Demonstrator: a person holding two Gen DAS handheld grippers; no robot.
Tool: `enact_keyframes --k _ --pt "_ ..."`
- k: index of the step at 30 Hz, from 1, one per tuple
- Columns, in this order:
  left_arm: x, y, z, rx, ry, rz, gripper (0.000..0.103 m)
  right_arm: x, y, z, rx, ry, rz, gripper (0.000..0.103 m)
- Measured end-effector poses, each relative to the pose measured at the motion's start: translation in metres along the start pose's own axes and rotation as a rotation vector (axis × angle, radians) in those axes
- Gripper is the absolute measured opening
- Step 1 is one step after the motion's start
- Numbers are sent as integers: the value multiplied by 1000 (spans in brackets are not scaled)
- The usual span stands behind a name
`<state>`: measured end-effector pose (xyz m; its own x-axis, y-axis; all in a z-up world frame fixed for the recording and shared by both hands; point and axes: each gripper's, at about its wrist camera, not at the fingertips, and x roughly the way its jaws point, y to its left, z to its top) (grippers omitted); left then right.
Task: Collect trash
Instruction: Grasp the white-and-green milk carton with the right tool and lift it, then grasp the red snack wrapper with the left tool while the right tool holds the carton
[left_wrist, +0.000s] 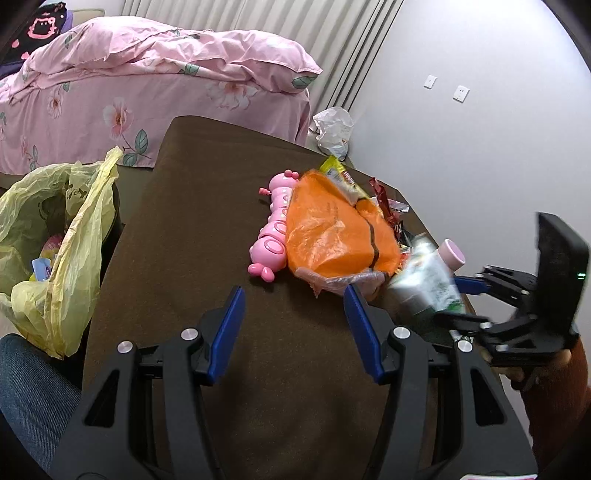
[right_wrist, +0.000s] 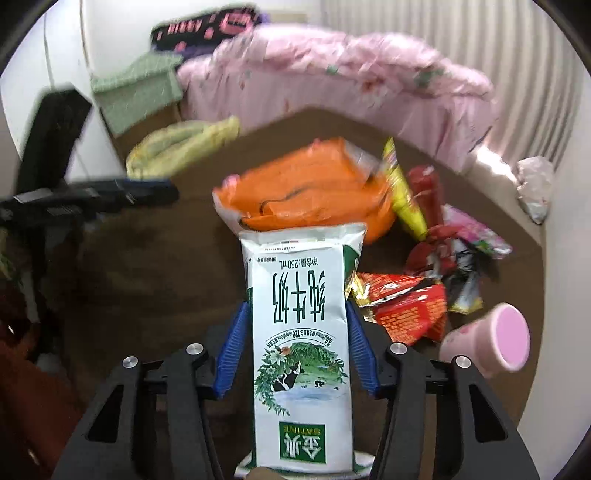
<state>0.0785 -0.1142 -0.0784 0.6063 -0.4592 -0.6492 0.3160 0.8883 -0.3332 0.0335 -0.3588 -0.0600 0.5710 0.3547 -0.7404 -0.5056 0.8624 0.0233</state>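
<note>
Right gripper (right_wrist: 295, 347): angled down over the brown table (left_wrist: 207, 229), a hand in an orange-red sleeve (left_wrist: 554, 398) behind it. Its blue pads stand either side of a white-and-green milk carton (right_wrist: 301, 332), which lies lengthwise between them with its printed face up. The pads are at the carton's side walls; the carton's sides look slightly pinched in there, so it is recorded as gripped. In the left wrist view the carton appears blurred at the table's right edge, in front of that gripper.

Left gripper (left_wrist: 293, 321): pointed down at bare tabletop, jaws partly apart, nothing between the pads and no contact with any item.

Items, largest first. Yellow plastic bag (left_wrist: 55, 258): off the table's left edge, mouth open, some items inside. Orange plastic bag (left_wrist: 332, 229): on the table beyond the left gripper, near its right pad. Pink toy caterpillar (left_wrist: 271, 232): touching the orange bag's left side. Red snack wrappers (right_wrist: 410, 310): loose pile to the right of the carton. Pink cup (right_wrist: 491, 341): on its side at the table's right, mouth toward the right wrist camera.
</note>
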Motion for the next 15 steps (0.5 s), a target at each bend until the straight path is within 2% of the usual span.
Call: enact_keyframes --k 4,9,13,15 --pt "2 -5 0 8 5 -6 53 -43 -9 -20 115 -134 -63 48" --pt "6 -26 4 70 6 -32 53 -78 -30 -43 238 -238 -145 48" --pt "17 -60 20 156 -3 -113 53 -97 -34 -60 262 -299 -271 48" --pt "27 -74 31 183 -9 -137 53 -101 -36 -69 289 -337 -288 48"
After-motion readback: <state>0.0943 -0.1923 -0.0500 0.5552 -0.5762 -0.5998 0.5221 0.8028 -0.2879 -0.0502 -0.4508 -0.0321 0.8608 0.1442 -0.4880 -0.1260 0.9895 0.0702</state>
